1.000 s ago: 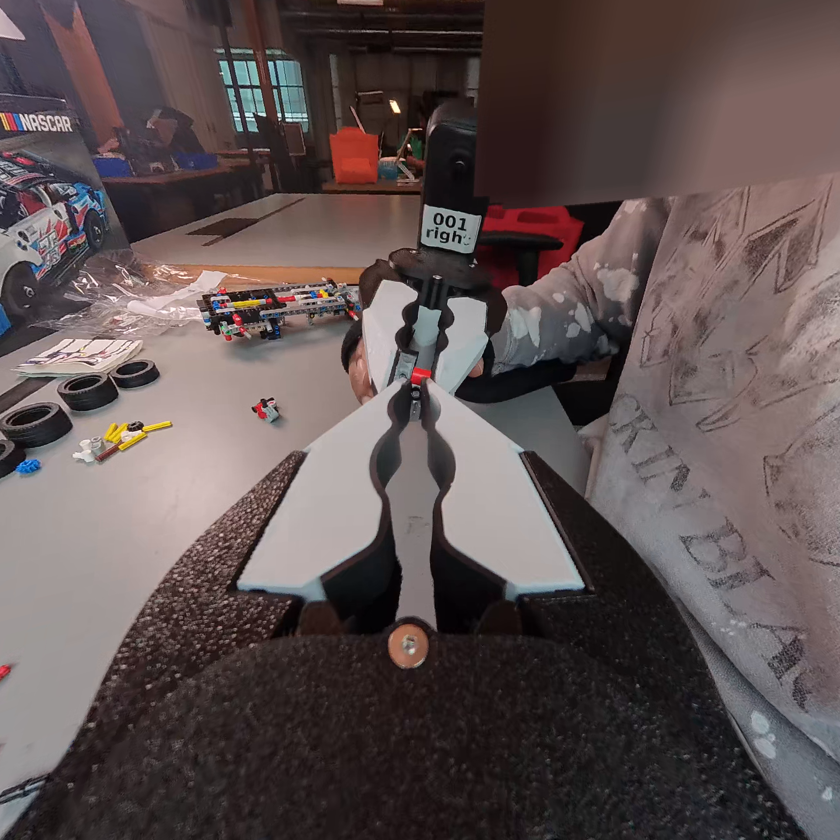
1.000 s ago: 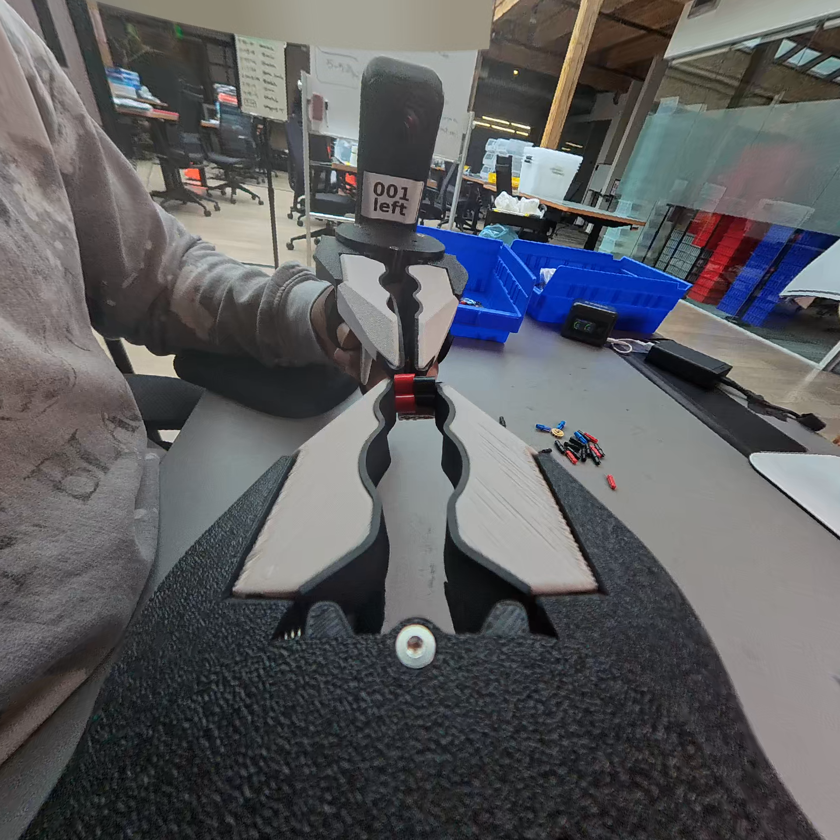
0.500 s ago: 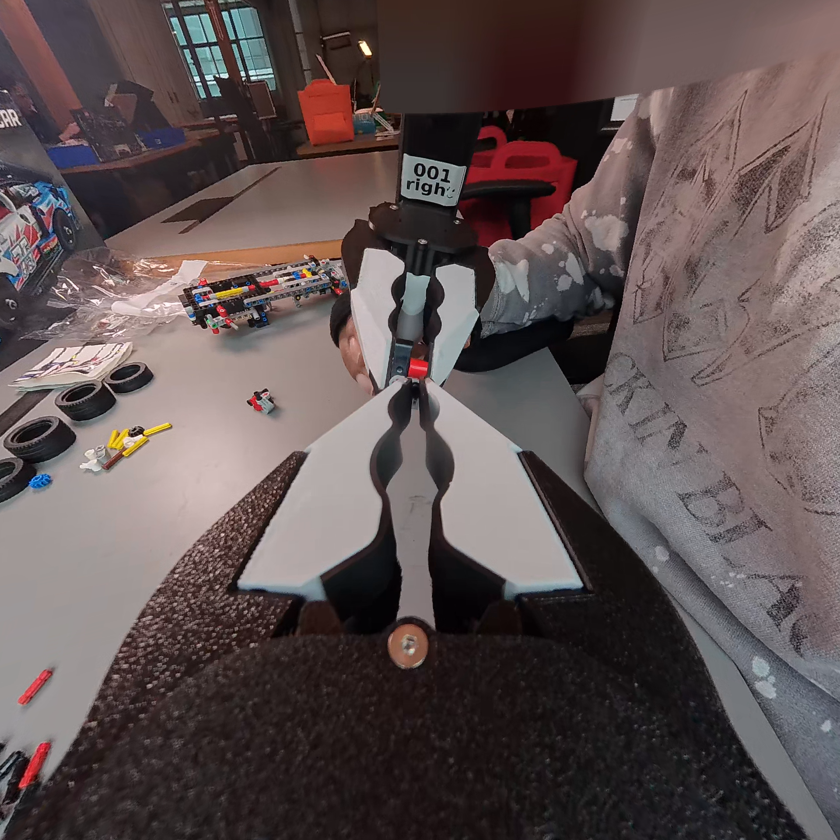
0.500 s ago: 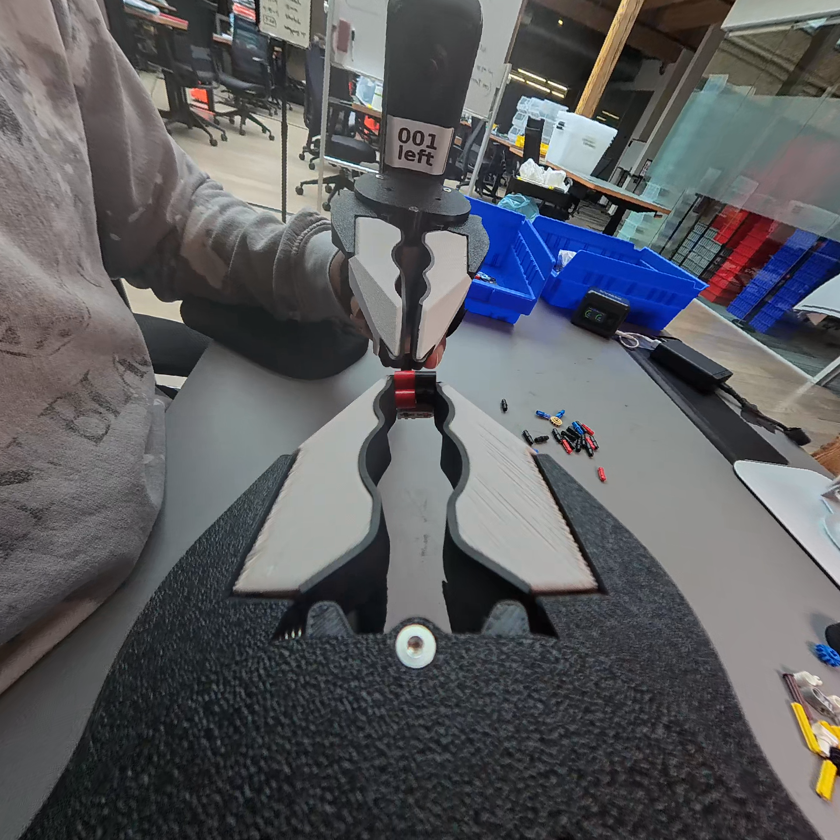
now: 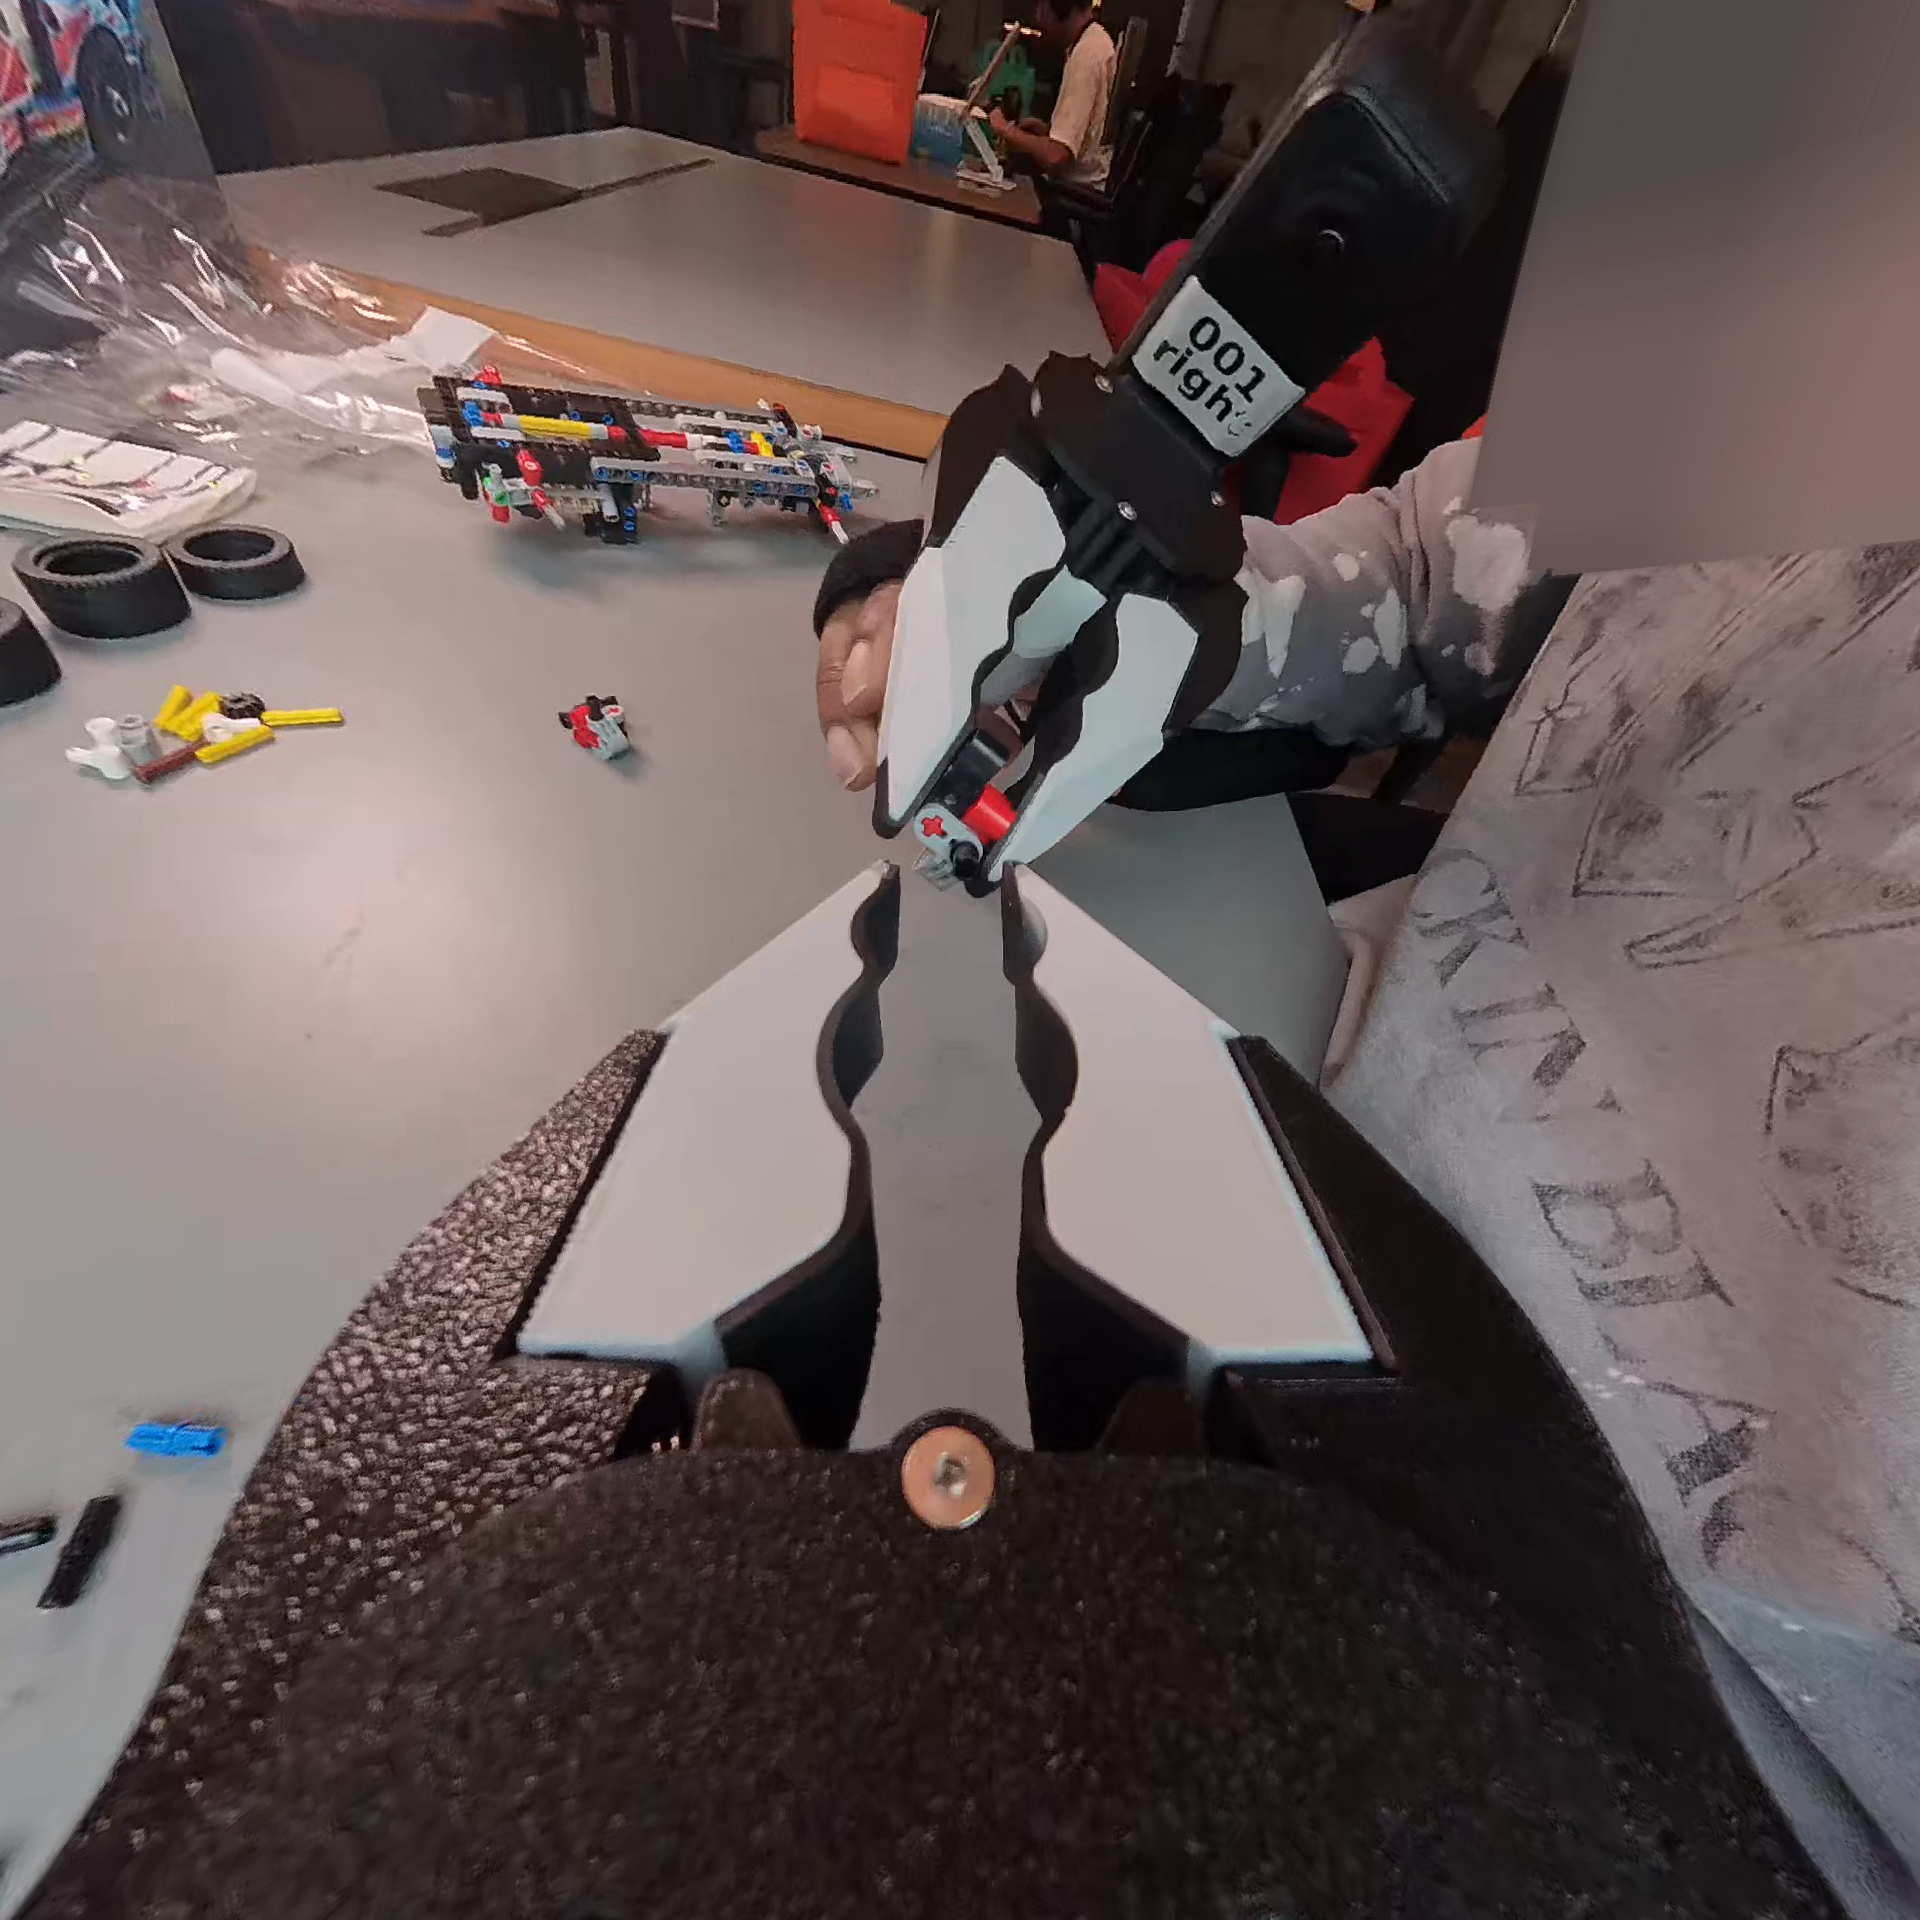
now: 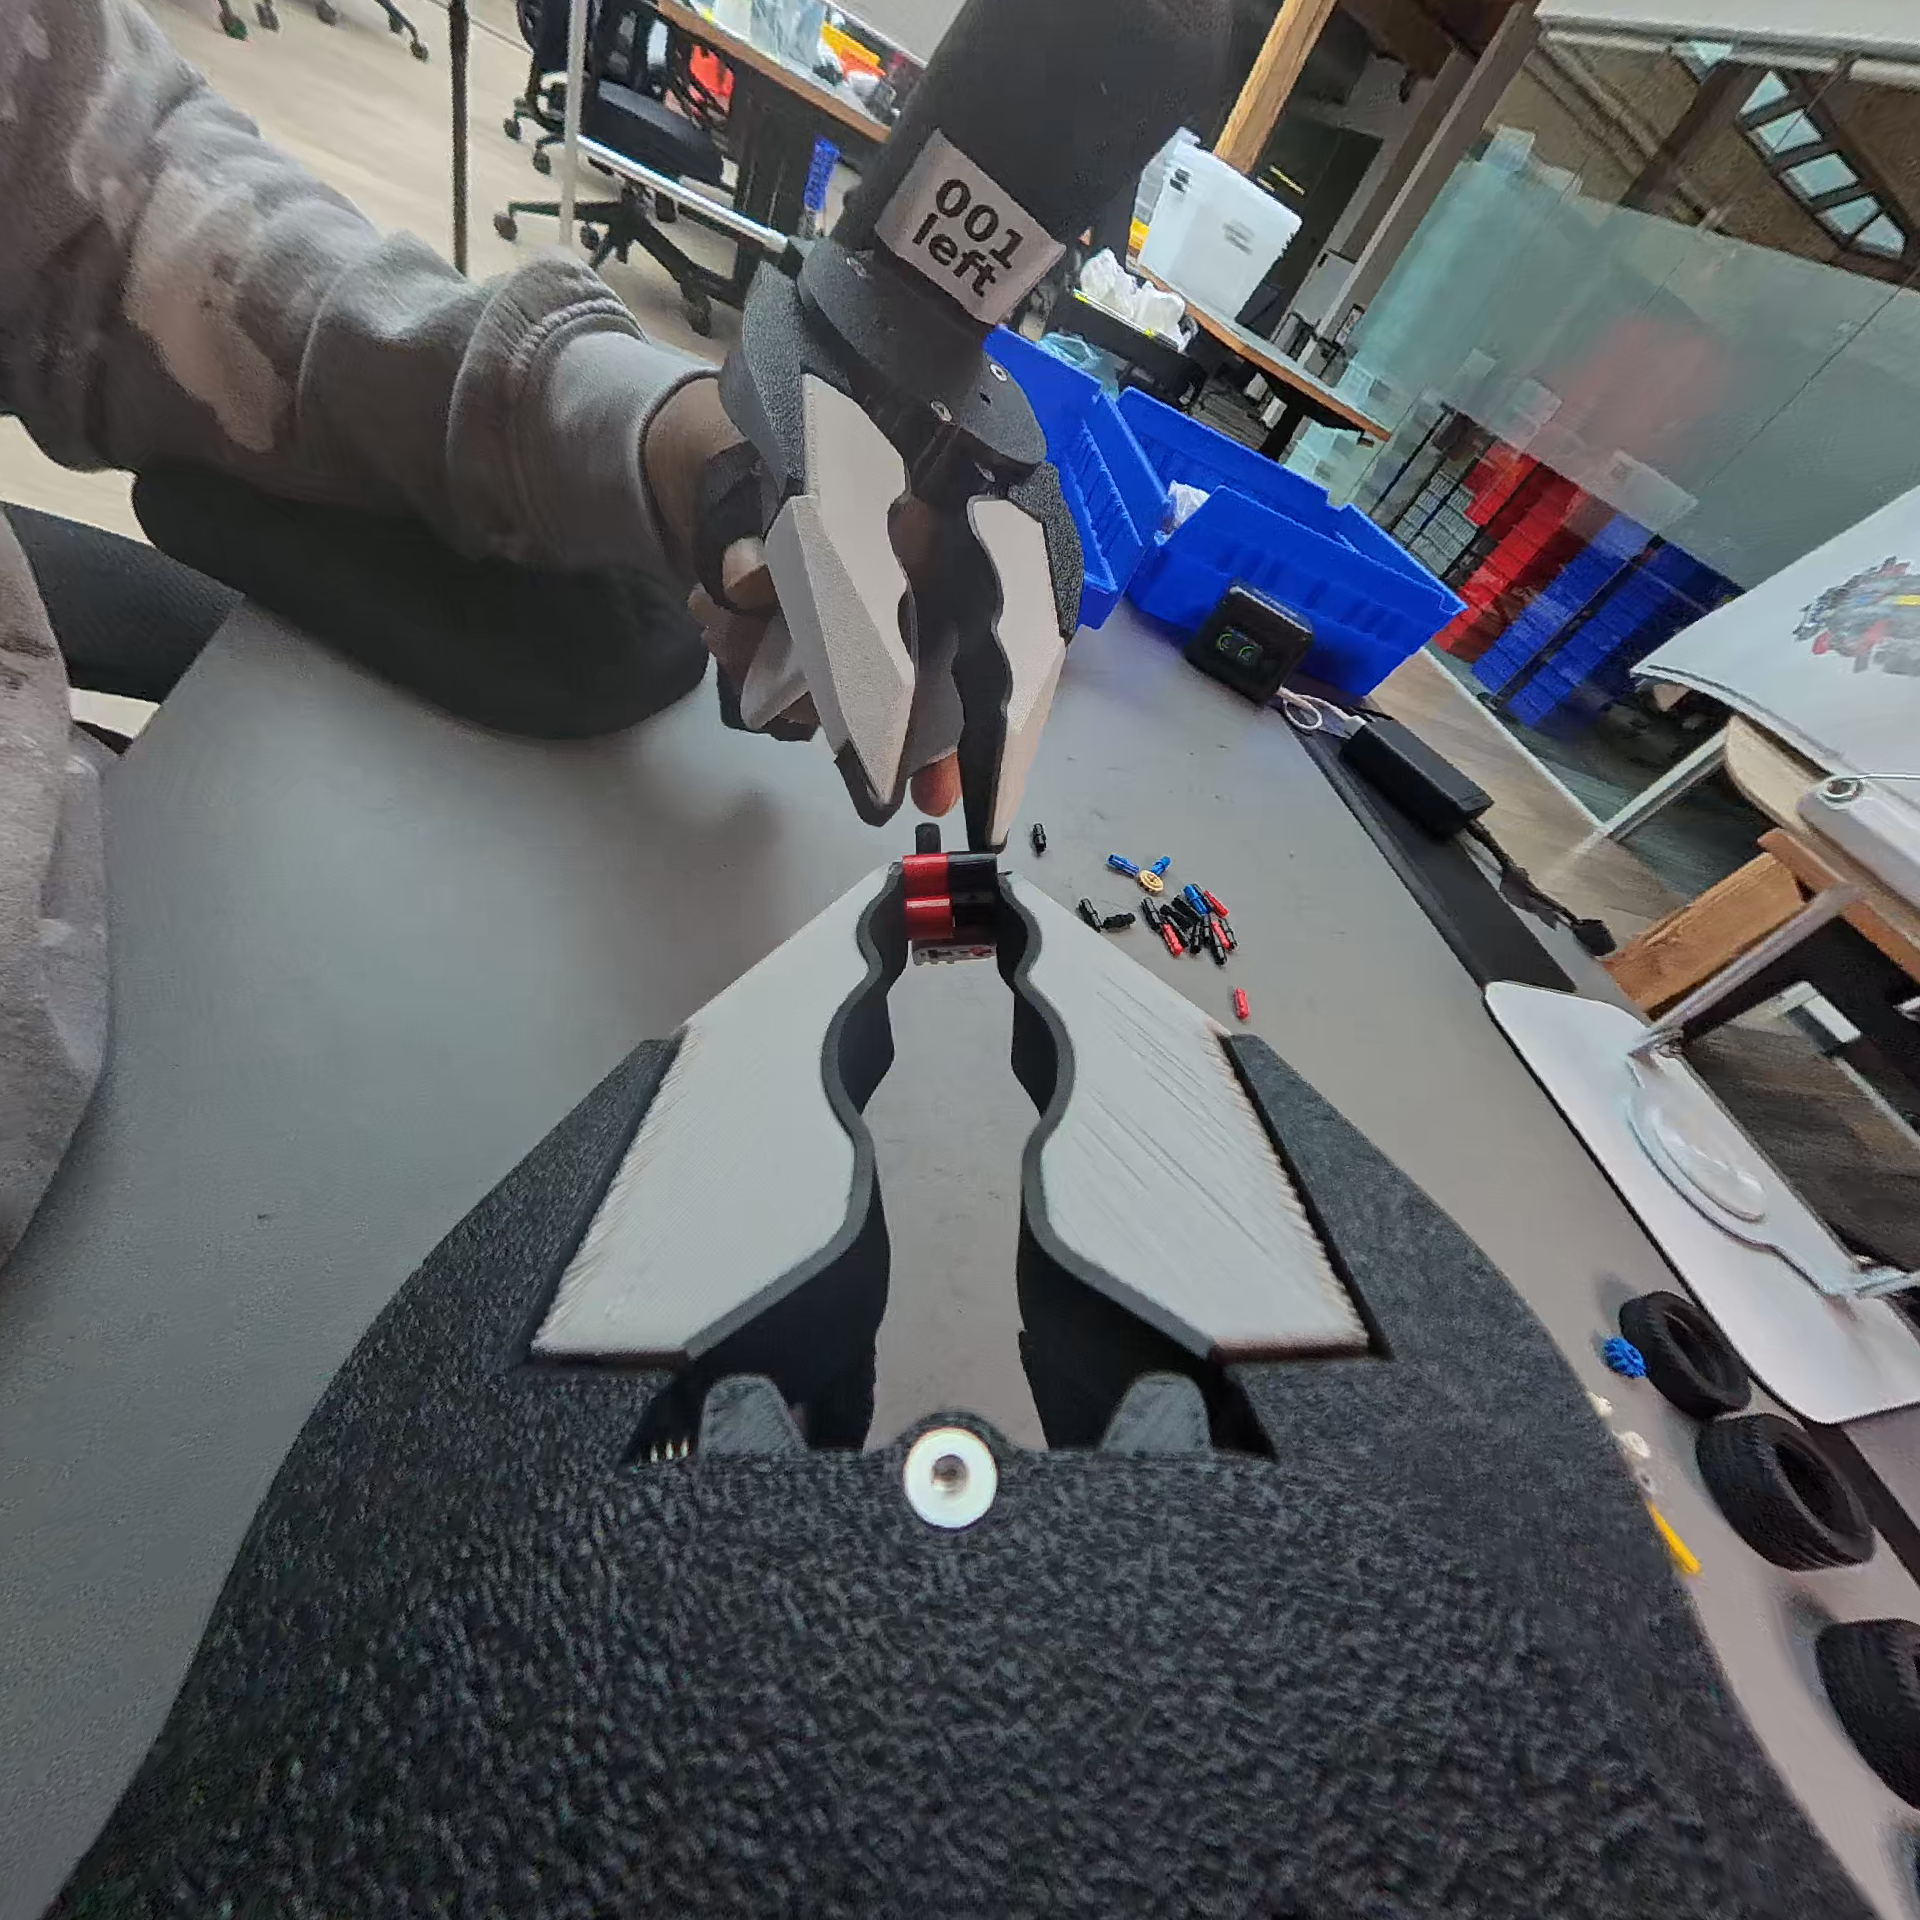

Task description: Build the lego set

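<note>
Lego sub-assembly (image 6: 948, 904), a small red and black block with a light grey piece under it, sits clamped between the tips of the right gripper (image 6: 948, 883), held up over the grey table (image 6: 416, 935). From the left wrist view the same piece (image 5: 961, 821) shows at the tip of the right gripper (image 5: 956, 831), with a red pin and a grey part facing outward.

Left gripper (image 5: 943, 878) has its fingers parted with a clear gap between the tips and nothing in it; its tips sit just beside the held block. In the right wrist view the left gripper (image 6: 935, 821) points down at the block from the far side, and a small black pin (image 6: 925, 836) stands on top of the block just under its tips; whether the tips touch it, I cannot tell.

Farther left on the table lies the long chassis build (image 5: 634, 457) of black, grey, yellow and blue parts, near crumpled clear plastic bags (image 5: 156, 301). Black tyres (image 5: 156, 571) rest to its near left beside a sticker sheet (image 5: 114, 483), and a cluster of yellow and white small parts (image 5: 197, 727) lies nearer. A tiny red and grey piece (image 5: 597, 722) sits alone mid-table. A scatter of black, red and blue pins (image 6: 1184, 920) lies to the right of the block, with blue bins (image 6: 1278, 561) beyond.
</note>
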`<state>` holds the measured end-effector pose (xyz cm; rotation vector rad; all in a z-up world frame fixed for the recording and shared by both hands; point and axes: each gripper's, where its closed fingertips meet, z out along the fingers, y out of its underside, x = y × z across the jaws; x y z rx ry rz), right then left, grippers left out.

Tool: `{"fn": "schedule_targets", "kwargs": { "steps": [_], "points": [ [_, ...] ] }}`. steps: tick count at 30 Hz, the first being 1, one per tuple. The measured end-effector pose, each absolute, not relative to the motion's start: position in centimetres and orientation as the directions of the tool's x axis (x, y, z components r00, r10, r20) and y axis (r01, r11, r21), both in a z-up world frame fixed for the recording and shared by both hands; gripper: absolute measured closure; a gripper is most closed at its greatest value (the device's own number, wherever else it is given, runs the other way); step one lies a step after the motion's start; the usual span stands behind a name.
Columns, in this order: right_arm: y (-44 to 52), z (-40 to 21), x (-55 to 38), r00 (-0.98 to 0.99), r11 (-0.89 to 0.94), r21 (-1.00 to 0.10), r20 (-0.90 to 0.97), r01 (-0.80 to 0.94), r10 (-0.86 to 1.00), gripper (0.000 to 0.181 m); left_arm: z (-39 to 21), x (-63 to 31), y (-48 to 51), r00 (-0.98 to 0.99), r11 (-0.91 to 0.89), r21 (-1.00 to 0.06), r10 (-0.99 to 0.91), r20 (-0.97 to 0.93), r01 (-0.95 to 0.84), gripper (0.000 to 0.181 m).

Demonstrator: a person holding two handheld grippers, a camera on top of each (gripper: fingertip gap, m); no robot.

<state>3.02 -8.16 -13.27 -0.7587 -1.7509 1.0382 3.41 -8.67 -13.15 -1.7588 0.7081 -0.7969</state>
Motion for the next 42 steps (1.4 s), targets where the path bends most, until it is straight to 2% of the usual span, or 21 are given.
{"fn": "schedule_targets", "kwargs": {
  "steps": [5,9,12,16,18,19,21,22,26,28,30,33,42],
  "points": [
    [-8.1,-13.3,2.9,-0.330,0.545,-0.837,0.503,0.043,0.799,0.166,-13.3,4.1,-8.4,0.602,-0.337,-0.940,-0.762,0.238,-0.055,0.175],
    [-7.8,-13.2,2.7,-0.283,0.633,-0.773,0.597,0.048,0.751,0.166,-13.3,4.0,-8.1,0.606,-0.380,-0.925,-0.739,0.294,-0.014,0.176],
    [-7.9,-13.3,2.7,-0.256,0.689,-0.723,0.657,0.054,0.709,0.166,-13.5,3.8,-8.2,0.628,-0.385,-0.921,-0.731,0.267,-0.057,0.178],
    [-8.2,-13.0,3.1,-0.316,0.579,-0.815,0.539,0.039,0.781,0.166,-12.9,4.0,-8.6,0.621,-0.338,-0.935,-0.757,0.203,-0.106,0.179],
    [-8.0,-13.1,3.2,-0.322,0.562,-0.826,0.521,0.045,0.791,0.167,-12.8,3.7,-8.7,0.632,-0.326,-0.939,-0.753,0.184,-0.115,0.178],
    [-6.2,-13.7,3.6,-0.281,0.589,-0.803,0.546,0.092,0.789,0.167,-11.9,2.1,-8.6,0.663,-0.300,-0.951,-0.728,0.178,-0.075,0.178],
    [-1.9,-14.4,5.0,-0.210,0.495,-0.852,0.459,0.169,0.863,0.167,-8.8,-4.0,-8.6,0.746,-0.239,-0.966,-0.626,0.229,0.096,0.179],
    [-1.5,-14.4,5.0,-0.196,0.494,-0.852,0.461,0.173,0.865,0.167,-8.3,-6.6,-8.7,0.789,-0.212,-0.970,-0.572,0.223,0.120,0.180],
    [-4.0,-15.1,3.1,-0.252,0.560,-0.814,0.515,0.154,0.819,0.166,-12.8,-13.5,-7.1,0.956,-0.330,-0.943,-0.285,0.067,-0.032,0.178],
    [-3.8,-15.5,2.8,-0.263,0.535,-0.828,0.486,0.165,0.833,0.166,-15.6,-14.3,-6.3,0.970,-0.410,-0.910,-0.242,0.039,-0.066,0.177],
    [-3.8,-16.1,2.8,-0.277,0.492,-0.852,0.436,0.180,0.856,0.166,-18.4,-14.3,-5.4,0.973,-0.491,-0.866,-0.231,0.024,-0.095,0.177],
    [-4.2,-16.9,3.1,-0.284,0.518,-0.834,0.459,0.188,0.842,0.166,-21.1,-14.8,-4.1,0.967,-0.561,-0.798,-0.232,-0.102,-0.219,0.177],
    [-4.3,-17.3,3.4,-0.281,0.540,-0.819,0.481,0.196,0.831,0.166,-22.9,-14.9,-3.5,0.934,-0.578,-0.736,-0.271,-0.234,-0.352,0.176]
  ]
}}
